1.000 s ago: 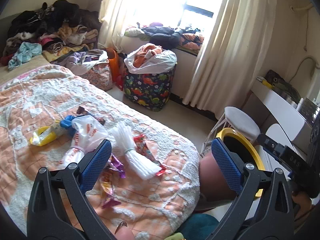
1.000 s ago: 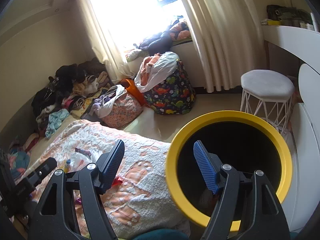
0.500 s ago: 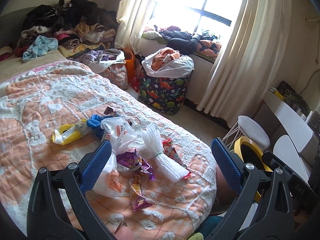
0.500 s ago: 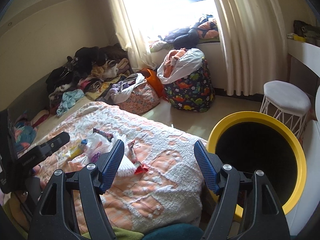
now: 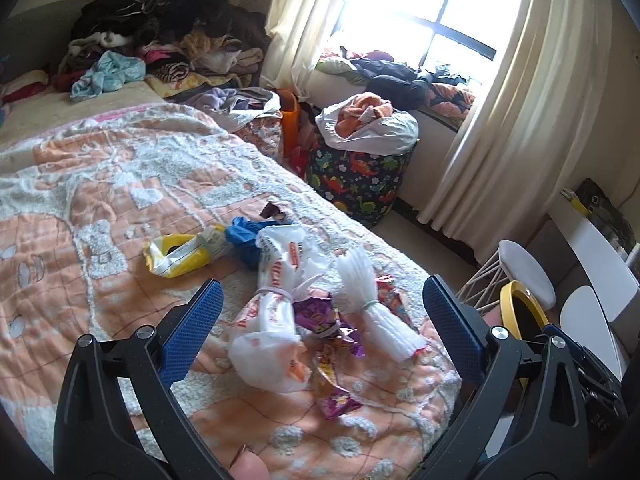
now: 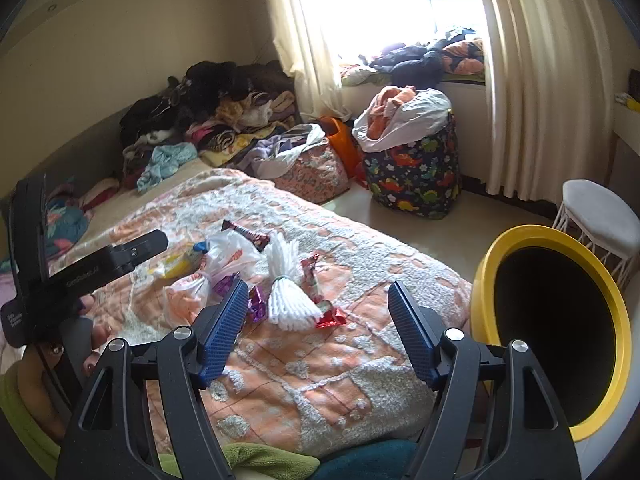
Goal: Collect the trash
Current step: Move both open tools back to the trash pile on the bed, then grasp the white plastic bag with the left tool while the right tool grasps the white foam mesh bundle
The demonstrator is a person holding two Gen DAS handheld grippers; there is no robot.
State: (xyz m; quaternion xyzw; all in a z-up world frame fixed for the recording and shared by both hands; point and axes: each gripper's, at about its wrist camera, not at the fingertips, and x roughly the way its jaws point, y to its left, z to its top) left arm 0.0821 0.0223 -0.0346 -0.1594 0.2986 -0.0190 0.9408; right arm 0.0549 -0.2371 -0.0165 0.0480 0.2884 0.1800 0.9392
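- Bedroom clutter frames the left wrist view: a peach-and-white quilt carries the trash in a loose heap near the foot of the bed. The left gripper hangs above it, jaws spread wide and holding nothing.
- Directly between its fingers lie a knotted white plastic bag and a purple wrapper; a white tied bundle sits just beside them, and a yellow packet and a blue bag lie farther up. All of it looks light, soft and crinkly — likely slippery film. The bag's tied neck seems the surest place to pinch.
- From the right wrist, the right gripper is likewise wide open and empty, with the bundle and a red wrapper just ahead of it.
- Only this view shows the yellow-rimmed bin fully — its mouth tilted toward the bed, close beside the mattress corner. The left view catches merely a sliver of its rim.
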